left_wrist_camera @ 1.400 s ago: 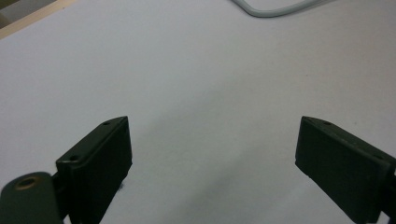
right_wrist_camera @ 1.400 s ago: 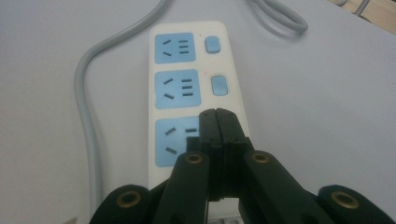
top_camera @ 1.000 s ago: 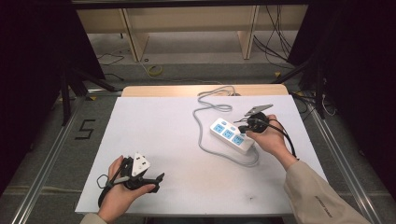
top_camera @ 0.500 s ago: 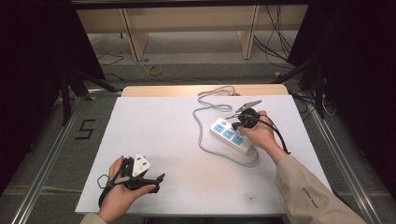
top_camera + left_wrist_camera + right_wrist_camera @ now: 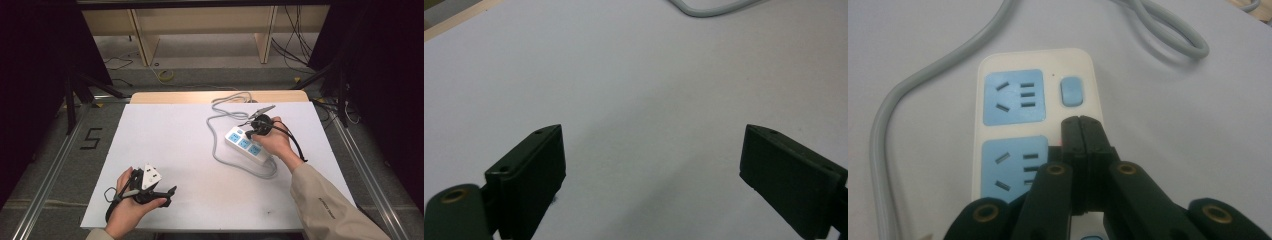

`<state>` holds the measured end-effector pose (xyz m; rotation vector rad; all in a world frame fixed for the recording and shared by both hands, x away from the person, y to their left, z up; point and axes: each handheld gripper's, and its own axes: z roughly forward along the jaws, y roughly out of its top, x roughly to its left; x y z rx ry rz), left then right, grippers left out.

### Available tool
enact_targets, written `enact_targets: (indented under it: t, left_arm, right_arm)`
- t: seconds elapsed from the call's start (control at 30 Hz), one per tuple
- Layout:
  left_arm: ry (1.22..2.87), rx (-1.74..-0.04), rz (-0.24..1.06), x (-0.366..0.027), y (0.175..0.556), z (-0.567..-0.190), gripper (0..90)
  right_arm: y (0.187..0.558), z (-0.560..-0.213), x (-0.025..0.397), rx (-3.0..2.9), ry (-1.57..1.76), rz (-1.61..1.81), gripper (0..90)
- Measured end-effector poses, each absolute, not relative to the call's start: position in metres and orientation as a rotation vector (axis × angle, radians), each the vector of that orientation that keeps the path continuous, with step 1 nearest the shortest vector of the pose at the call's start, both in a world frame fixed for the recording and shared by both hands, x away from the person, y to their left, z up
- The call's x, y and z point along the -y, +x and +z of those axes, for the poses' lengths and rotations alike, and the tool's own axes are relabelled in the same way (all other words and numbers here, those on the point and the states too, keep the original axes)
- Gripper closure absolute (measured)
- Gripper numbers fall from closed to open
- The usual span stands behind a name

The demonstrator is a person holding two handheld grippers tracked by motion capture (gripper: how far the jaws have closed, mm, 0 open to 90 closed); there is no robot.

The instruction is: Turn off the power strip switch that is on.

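Right gripper (image 5: 1082, 122) over the strip (image 5: 1035, 130) — jaws pressed together, empty.
Your tips sit just short of the switch (image 5: 1071, 92), straight ahead along the strip's long axis; left gripper (image 5: 649, 180) rests wide open — well apart, near the table's front-left.

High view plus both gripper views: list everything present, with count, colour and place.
Table: one, white top, centre of the high view.
Power strip: one, white with blue sockets and blue switches, right half of the table.
Cable: one, grey, looping from the strip toward the far edge.
Wooden shelf frame: one, light wood, beyond the table.
Floor marking "5": one, black, left of the table.
Left claw: black, open over bare table, near-left.
Right claw: black, shut, tip over the strip beside a switch.
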<state>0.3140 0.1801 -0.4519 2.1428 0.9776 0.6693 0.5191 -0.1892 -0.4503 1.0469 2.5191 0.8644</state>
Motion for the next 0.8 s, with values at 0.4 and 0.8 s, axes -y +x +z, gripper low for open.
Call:
enact_targets:
  t: [0.4,0.8]
  left_arm:
    - [2.141,-0.975,0.671,-0.1799,0.3137,-0.4516,10.7]
    - [2.139,-0.979,0.672,-0.1804,0.3137,-0.4516,10.8]
  right_arm:
    - [0.5230,-0.4477,0.1897,-2.543,1.065,0.837,90.0]
    - [0.5254,-0.4454,0.1853,-2.560,1.077,0.787,90.0]
